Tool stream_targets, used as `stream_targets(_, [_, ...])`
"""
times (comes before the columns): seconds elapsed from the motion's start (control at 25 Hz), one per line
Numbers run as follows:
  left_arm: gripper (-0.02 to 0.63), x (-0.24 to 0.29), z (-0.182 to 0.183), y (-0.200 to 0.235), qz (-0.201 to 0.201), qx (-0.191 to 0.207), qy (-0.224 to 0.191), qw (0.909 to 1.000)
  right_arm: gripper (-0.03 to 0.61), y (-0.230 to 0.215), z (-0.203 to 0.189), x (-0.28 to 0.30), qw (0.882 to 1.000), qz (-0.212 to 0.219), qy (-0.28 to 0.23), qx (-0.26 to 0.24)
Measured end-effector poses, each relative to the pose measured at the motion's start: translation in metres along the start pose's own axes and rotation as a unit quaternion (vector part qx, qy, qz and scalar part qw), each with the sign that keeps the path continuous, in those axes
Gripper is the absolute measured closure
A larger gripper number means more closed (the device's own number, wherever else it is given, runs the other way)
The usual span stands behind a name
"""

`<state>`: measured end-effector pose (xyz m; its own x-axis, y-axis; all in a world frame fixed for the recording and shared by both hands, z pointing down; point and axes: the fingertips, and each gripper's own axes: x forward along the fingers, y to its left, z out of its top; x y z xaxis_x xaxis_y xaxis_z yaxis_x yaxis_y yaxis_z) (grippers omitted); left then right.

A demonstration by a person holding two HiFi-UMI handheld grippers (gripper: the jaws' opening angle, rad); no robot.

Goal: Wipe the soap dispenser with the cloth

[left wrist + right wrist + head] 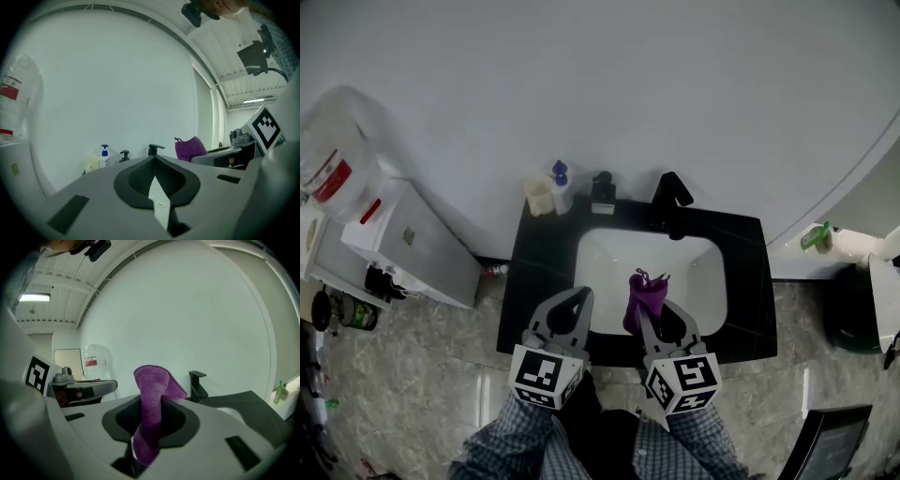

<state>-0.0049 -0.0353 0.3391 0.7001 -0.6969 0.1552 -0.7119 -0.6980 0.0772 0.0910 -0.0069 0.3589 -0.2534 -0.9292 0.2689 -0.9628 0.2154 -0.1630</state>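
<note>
1. Head view: a black counter (544, 253) holds a white basin (605, 258). Along the counter's back edge, left to right, stand a pale cup (540, 195) whose contents I cannot make out, a blue-capped pump bottle (561, 186), the dark soap dispenser (603, 192) and a black faucet (672, 202). The right gripper (640, 313) pinches a purple cloth (645, 292) over the basin's front edge, well apart from the soap dispenser. The left gripper (582, 295) hangs just beside it.
2. Left gripper view: the left gripper (154, 160) has its jaws tip to tip, with nothing between them. The soap dispenser (124, 155) stands beyond them, between the pump bottle (104, 154) and the faucet (154, 149). The cloth (190, 147) shows at the right.
3. Right gripper view: the right gripper (153, 401) is clamped on the cloth (151, 385), which sticks up above the jaws and hangs down below them. The faucet (198, 385) stands behind.
</note>
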Motion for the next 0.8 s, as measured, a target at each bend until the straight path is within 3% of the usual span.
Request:
stream_targets(0.4, [0.603, 0.064, -0.007, 0.068, -0.021, -0.001, 0.024, 0.9995, 0.488, -0.032, 0.017, 0.105, 1.000, -0.022, 0.016, 0.005])
stream_targets(0.8, [0.603, 0.106, -0.015, 0.098, -0.032, -0.029, 0.040, 0.9983, 0.488, -0.066, 0.029, 0.189, 0.999, -0.011, 0.033, -0.004])
